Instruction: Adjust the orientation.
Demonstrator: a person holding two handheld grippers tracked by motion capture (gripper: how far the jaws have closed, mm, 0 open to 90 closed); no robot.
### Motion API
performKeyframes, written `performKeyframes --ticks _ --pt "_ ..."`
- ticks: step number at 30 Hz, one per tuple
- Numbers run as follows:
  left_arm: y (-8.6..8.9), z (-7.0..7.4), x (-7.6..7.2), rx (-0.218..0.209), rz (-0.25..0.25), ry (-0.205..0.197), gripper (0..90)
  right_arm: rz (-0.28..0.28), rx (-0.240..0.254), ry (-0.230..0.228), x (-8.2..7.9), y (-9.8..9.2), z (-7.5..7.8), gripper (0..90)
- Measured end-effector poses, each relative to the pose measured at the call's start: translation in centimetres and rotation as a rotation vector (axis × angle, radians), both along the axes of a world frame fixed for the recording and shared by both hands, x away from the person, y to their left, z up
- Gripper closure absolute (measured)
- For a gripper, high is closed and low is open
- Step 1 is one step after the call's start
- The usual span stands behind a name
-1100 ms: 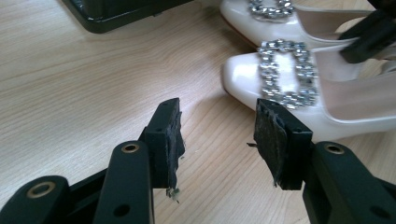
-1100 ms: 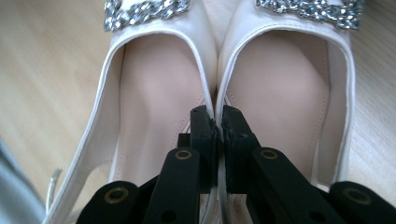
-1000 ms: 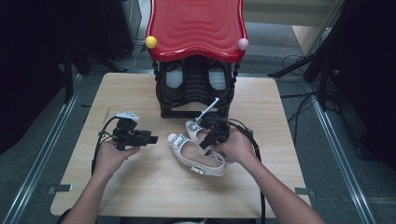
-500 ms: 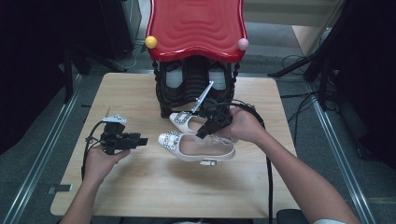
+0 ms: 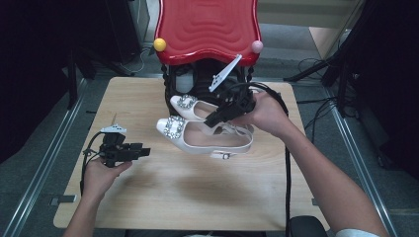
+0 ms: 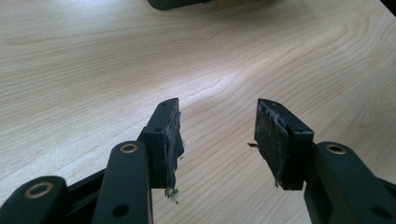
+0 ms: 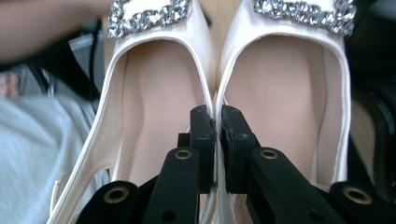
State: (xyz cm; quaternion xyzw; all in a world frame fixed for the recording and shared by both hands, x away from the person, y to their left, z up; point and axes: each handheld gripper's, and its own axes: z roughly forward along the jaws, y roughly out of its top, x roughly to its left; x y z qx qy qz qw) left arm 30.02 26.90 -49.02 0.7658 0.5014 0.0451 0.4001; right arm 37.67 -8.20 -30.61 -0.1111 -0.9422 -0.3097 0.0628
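A pair of white shoes (image 5: 207,140) with jewelled buckles hangs above the table's middle, held side by side. My right gripper (image 5: 213,118) is shut on their two touching inner rims. In the right gripper view each jaw sits inside one shoe (image 7: 159,88), and the rims are pinched at my right gripper (image 7: 215,126). My left gripper (image 5: 142,151) rests low over the table's left part, well apart from the shoes. The left gripper (image 6: 217,135) stands open over bare wood with nothing between its pads (image 6: 268,135).
A black rack (image 5: 197,84) under a red wavy top (image 5: 207,27) stands at the table's far edge, just behind the shoes. Yellow (image 5: 159,44) and pink (image 5: 257,46) balls sit at its corners. Cables trail from both grippers. The wooden table (image 5: 188,192) spreads out in front.
The right gripper has lifted both shoes off the table, up and toward the rack. The left gripper has drawn back to the left and toward the near edge.
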Motion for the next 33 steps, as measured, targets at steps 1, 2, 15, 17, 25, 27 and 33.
performKeyframes --ticks 1,2,15,17,25,27,33 --pt "0.0 0.0 0.0 -0.001 -0.001 0.001 51.2 -0.007 0.015 0.003 0.0 -0.1 0.3 85.8" --pt "0.0 0.0 0.0 -0.001 -0.001 0.000 51.2 -0.018 0.033 0.003 0.0 -0.2 0.8 85.8" --pt "-0.3 0.0 0.2 -0.005 -0.003 0.002 51.4 -0.211 0.369 0.081 1.0 -2.5 6.5 86.0" --pt "-0.3 0.0 0.3 -0.007 -0.005 0.001 51.5 -0.238 0.391 0.068 1.0 -2.6 7.3 86.0" --pt "-0.6 0.0 0.5 0.000 -0.018 -0.002 51.6 -0.347 0.479 0.069 2.3 -2.5 9.7 86.1" --pt "-0.7 -0.1 0.7 0.002 -0.021 -0.003 51.7 -0.384 0.508 0.074 2.8 -2.6 10.2 86.1" --pt "-1.1 -0.1 1.0 0.003 -0.039 -0.001 51.9 -0.477 0.574 0.063 4.3 -2.5 11.6 86.2"
